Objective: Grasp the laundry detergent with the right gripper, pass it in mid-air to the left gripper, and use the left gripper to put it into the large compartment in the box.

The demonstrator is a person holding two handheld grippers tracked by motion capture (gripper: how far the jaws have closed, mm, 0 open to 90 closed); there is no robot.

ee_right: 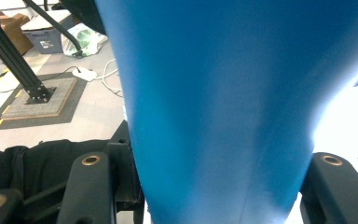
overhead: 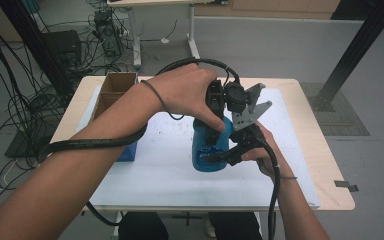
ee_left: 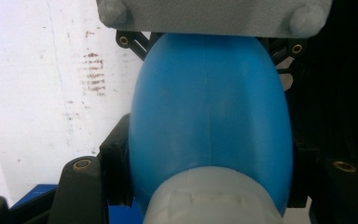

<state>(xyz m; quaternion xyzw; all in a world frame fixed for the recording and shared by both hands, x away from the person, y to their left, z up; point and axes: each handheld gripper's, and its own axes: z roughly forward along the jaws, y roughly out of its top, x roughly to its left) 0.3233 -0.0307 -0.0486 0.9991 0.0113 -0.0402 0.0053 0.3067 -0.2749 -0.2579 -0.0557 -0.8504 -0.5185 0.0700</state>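
Note:
A blue plastic bottle (overhead: 206,150) stands on the white mat (overhead: 155,170) near the table's middle. My left gripper (overhead: 214,129) comes down on the bottle from above, its jaws on either side of the top end. In the left gripper view the blue bottle (ee_left: 209,116) sits between the jaws of the left gripper (ee_left: 209,179), with a pale grey cap (ee_left: 214,198) nearest the camera. My right gripper (overhead: 220,156) holds the body from the right side. The right gripper view has the blue bottle (ee_right: 223,93) pressed between the jaws of the right gripper (ee_right: 219,186).
An open cardboard box (overhead: 115,87) stands at the table's back left, with a blue box (overhead: 128,152) in front of it. Cables trail from both grippers across the table. Beyond the table are a black frame post (overhead: 355,50) and floor cables.

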